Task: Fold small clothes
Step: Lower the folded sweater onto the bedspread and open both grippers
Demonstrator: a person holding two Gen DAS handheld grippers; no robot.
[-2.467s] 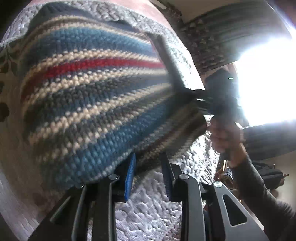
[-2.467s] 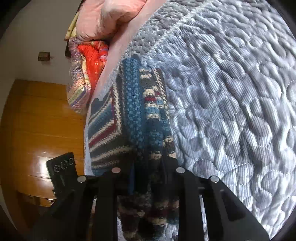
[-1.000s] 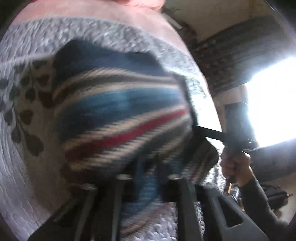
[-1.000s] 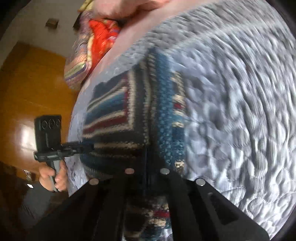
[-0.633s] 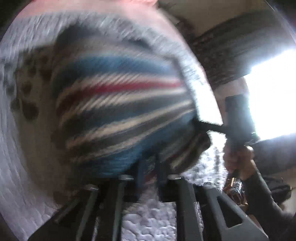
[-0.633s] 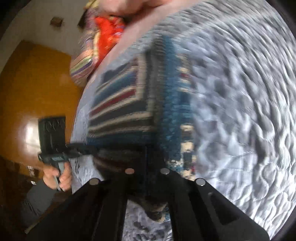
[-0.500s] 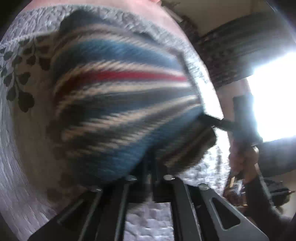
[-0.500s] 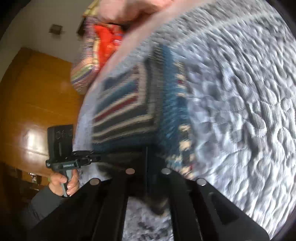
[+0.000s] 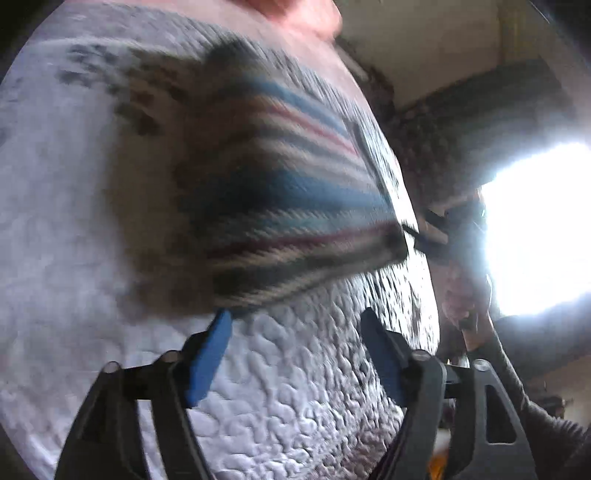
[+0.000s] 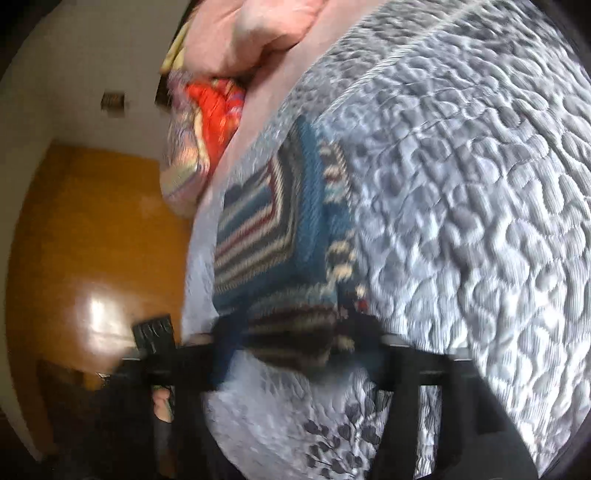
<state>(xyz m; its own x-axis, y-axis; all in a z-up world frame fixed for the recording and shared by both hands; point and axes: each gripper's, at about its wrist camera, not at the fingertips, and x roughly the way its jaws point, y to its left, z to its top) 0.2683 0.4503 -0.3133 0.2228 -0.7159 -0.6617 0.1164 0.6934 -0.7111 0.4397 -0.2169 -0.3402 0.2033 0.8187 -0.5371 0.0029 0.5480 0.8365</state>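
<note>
folded knit (image 10: 280, 236) on quilt (image 10: 461, 203), pillows (image 10: 207, 122) behind, near bed edge

A bed (image 10: 480, 184) carries everything here. It is covered by a pale grey quilt (image 9: 295, 398) stitched in a pebbly, winding pattern, with a dark leaf print (image 10: 332, 443) along one part near the edge. A folded striped knit (image 10: 280, 236) in blue, cream, red and dark bands lies flat on the quilt, close to the bed's edge; in the left wrist view it (image 9: 280, 206) is blurred. At the head end a pink pillow (image 10: 243, 33) rests on the bed, and beside it a bundle of red and multicoloured cloth (image 10: 207, 122) lies at the bed's edge.
</note>
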